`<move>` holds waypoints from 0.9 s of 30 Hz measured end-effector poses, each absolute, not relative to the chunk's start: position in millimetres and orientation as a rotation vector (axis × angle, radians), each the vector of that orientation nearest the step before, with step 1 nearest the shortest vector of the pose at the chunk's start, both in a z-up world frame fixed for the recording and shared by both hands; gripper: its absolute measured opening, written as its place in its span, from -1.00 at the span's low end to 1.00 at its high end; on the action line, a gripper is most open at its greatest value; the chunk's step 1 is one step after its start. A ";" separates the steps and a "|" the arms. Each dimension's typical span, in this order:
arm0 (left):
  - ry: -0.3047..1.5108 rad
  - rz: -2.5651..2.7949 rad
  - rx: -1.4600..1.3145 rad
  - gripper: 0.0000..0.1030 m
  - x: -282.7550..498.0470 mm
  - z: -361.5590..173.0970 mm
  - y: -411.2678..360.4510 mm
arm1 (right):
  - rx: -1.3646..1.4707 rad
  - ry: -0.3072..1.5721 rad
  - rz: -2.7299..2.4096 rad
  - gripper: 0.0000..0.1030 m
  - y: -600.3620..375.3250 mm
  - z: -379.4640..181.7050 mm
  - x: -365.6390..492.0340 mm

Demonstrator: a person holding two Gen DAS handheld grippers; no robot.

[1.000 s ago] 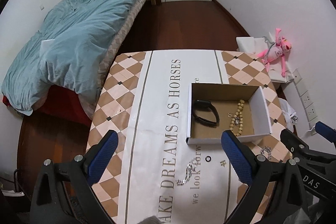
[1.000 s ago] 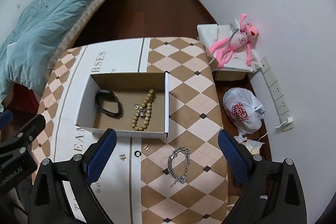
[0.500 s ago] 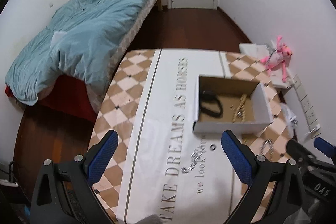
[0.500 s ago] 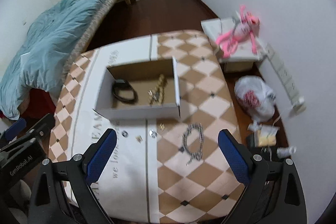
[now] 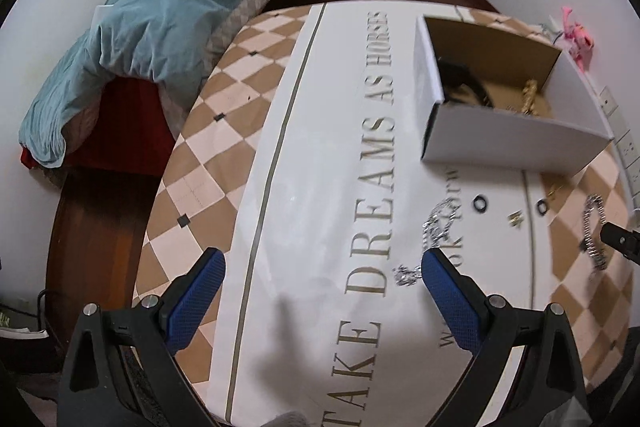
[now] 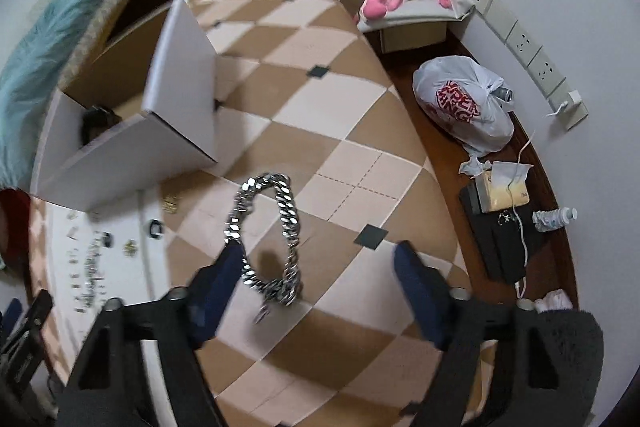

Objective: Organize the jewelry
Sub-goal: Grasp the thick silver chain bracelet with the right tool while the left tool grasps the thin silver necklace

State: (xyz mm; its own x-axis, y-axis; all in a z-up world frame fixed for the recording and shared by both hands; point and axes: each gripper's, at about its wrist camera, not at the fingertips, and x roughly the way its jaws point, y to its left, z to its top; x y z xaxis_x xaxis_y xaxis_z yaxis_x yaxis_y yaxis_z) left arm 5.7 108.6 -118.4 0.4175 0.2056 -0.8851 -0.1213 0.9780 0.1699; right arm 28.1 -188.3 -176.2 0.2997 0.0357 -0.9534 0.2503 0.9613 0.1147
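The desk (image 5: 280, 163), under a checkered cloth with lettering, fills the middle of both views and carries everything loose. The white cardboard box (image 5: 516, 143), at the upper right of the left wrist view, serves as the collecting place: a black band (image 5: 460, 83) and gold beads (image 5: 530, 99) already lie inside.

The right gripper (image 6: 316, 263) hangs low over the heavy silver chain bracelet (image 6: 266, 227) at the centre of its frame, fingers spread wide with the left one touching or overlapping the chain's lower curve, probably lining up a pick. The box's near corner stands just up-left of the chain.

The left gripper (image 5: 324, 271) is also wide and empty; a thin silver chain (image 5: 434, 235) lies by its right finger. Two small black rings (image 5: 480, 203) and tiny gold bits (image 5: 515, 219) wait between the chains, below the box.
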 end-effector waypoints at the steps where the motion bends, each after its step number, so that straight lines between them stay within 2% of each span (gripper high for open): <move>1: 1.126 0.209 0.086 0.95 4.1 -121.5 110.6 | 0.216 1.235 -0.146 0.32 -183.9 -175.9 28.3; 3: 1.134 0.211 0.095 0.95 1.8 -125.8 112.4 | 0.125 1.238 -0.152 0.31 -173.6 -179.9 32.3; 5: 1.153 0.202 0.100 0.95 -1.7 -132.0 115.1 | 0.093 1.204 -0.128 0.07 -164.0 -178.7 31.9; 6: 1.159 0.197 0.099 0.94 -2.0 -133.8 115.1 | 0.084 1.197 -0.115 -0.29 -160.7 -177.3 32.4; 7: 1.171 0.185 0.093 0.94 -2.8 -136.8 115.5 | 0.074 1.198 -0.108 -0.87 -157.6 -176.3 33.3; 11: 1.200 0.129 0.046 0.94 -0.1 -143.1 113.9 | 0.102 1.202 -0.064 -0.95 -154.3 -174.1 34.0; 18: 1.203 0.004 0.017 0.93 19.5 -143.4 91.4 | 0.283 1.185 0.018 -0.97 -163.1 -161.0 20.2; 20: 1.219 -0.016 0.045 0.67 27.9 -149.2 80.5 | 0.298 1.183 0.025 -0.97 -162.2 -158.7 18.8; 21: 1.228 -0.022 0.053 0.34 30.2 -151.0 77.9 | 0.300 1.186 0.028 -0.97 -161.8 -158.1 18.5; 22: 1.254 -0.037 0.061 0.21 33.4 -155.7 73.5 | 0.305 1.187 0.029 -0.97 -161.5 -157.8 18.6; 23: 1.237 -0.048 0.051 -0.02 33.5 -153.9 71.9 | 0.308 1.189 0.027 -0.97 -161.8 -158.2 19.2; 24: 1.236 -0.061 0.053 -0.38 33.7 -153.0 69.5 | 0.309 1.192 0.025 -0.97 -162.7 -158.8 20.2; 26: 1.245 -0.085 0.059 -0.91 34.8 -152.1 63.7 | 0.320 1.197 0.025 -0.97 -162.7 -158.5 19.8; 27: 1.244 -0.088 0.058 -0.91 34.7 -152.1 62.6 | 0.319 1.197 0.023 -0.97 -161.8 -157.2 19.0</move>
